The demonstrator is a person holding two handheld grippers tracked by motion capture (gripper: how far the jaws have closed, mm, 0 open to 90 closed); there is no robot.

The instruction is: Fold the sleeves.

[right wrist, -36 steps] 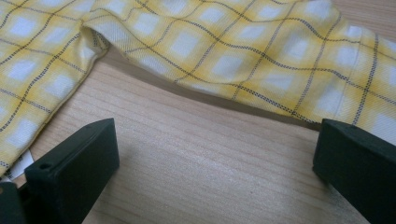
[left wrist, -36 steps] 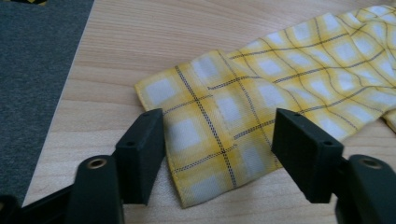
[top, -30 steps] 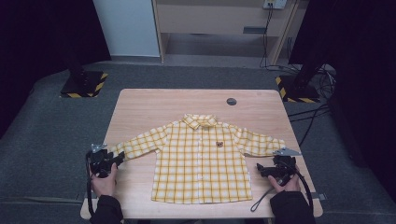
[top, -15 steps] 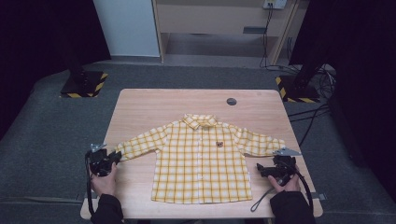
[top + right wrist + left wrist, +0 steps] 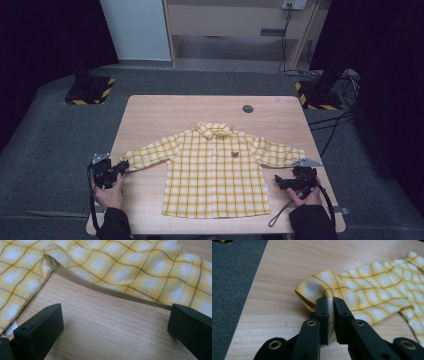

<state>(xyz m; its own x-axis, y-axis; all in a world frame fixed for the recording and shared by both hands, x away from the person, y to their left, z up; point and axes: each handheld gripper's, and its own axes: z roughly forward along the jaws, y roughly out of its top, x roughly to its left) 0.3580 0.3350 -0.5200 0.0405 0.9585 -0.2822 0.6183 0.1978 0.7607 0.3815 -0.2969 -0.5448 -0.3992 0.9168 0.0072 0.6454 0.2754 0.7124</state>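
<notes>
The left gripper (image 5: 331, 302), jaws just closed, pinches the shirt (image 5: 215, 175)'s nine-o'clock cuff (image 5: 312, 292); the right gripper (image 5: 112, 322) gapes wide, its sleeve (image 5: 140, 270) at twelve o'clock.

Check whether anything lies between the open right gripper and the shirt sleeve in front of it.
Nothing visible does. In the right gripper view, bare wooden table runs from the open right gripper to the sleeve of the yellow checked shirt. The left gripper has just been closing and now pinches the other sleeve's cuff.
</notes>
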